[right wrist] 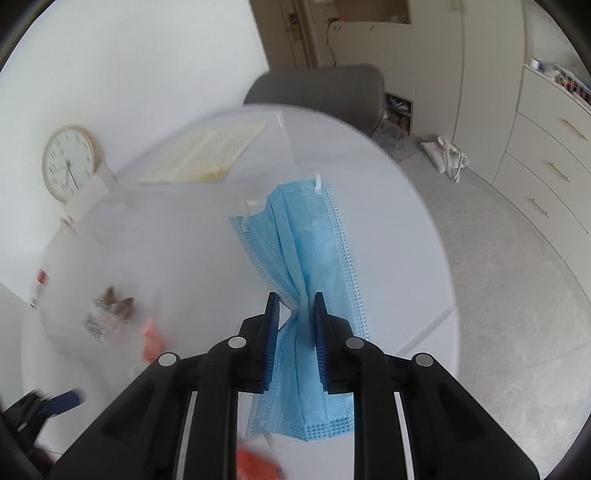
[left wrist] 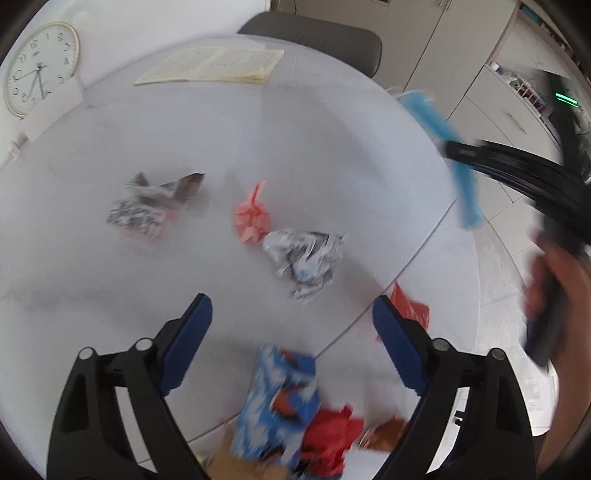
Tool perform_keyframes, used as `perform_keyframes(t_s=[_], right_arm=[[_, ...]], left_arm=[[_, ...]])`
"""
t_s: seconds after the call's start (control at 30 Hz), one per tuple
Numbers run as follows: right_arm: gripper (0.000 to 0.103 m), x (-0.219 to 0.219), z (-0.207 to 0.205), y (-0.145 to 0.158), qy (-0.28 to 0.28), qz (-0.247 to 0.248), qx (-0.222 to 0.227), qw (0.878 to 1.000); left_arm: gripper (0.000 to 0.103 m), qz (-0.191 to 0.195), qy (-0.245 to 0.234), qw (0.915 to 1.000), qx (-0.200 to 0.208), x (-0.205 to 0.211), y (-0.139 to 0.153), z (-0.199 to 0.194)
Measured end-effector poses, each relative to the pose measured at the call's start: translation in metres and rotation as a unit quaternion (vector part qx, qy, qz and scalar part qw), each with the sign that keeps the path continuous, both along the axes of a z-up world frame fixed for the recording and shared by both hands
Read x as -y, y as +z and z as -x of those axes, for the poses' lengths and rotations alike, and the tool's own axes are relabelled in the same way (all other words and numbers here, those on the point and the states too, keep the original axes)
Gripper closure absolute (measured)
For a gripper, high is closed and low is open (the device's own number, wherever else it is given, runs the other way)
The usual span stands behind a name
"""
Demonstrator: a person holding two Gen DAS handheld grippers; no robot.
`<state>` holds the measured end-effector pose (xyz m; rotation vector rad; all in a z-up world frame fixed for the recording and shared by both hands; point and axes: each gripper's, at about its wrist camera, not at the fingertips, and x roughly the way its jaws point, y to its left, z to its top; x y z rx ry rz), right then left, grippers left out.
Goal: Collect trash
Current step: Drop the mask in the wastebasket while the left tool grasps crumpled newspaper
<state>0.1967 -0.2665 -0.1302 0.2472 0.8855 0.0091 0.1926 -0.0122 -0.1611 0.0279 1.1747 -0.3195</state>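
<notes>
Blue pleated face mask (right wrist: 306, 266) hung pinched at its middle in the right gripper (right wrist: 295, 306), jaws clamped on it above the white surface (right wrist: 388, 206). Left gripper (left wrist: 291, 314) hovered, jaws apart, near crumpled newspaper (left wrist: 306, 258) and pink paper (left wrist: 251, 218).

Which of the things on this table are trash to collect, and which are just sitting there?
Trash: face mask in the right tool, pink paper ball, crumpled newspaper, foil wrapper, blue packet below the open left tool.

Not trash: clock, open book, chair.
</notes>
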Motion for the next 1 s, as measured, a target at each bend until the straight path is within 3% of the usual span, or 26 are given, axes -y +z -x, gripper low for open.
perform_keyframes(t_s=[0.23, 0.47, 0.73, 0.9, 1.0], right_arm=[[0.084, 0.041, 0.098, 0.037, -0.044, -0.007, 0.027, 0.999], [0.084, 0.064, 0.166, 0.029, -0.087, -0.038, 0.005, 0.996], [0.084, 0.076, 0.230, 0.019, -0.107, -0.063, -0.009, 0.992], [0.083, 0.074, 0.278, 0.022, -0.106, -0.063, -0.020, 0.992], [0.082, 0.070, 0.306, 0.002, -0.107, -0.061, -0.051, 0.991]], left_arm=[[0.044, -0.016, 0.020, 0.9977, -0.063, 0.030, -0.050, -0.040], [0.069, -0.017, 0.022, 0.9980, -0.057, 0.040, -0.055, -0.040], [0.070, -0.014, 0.010, 0.9998, -0.012, 0.034, -0.028, -0.022], [0.070, -0.016, -0.009, 0.9994, 0.031, 0.024, 0.018, 0.021], [0.070, -0.007, -0.022, 0.9989, 0.040, 0.021, 0.043, 0.060]])
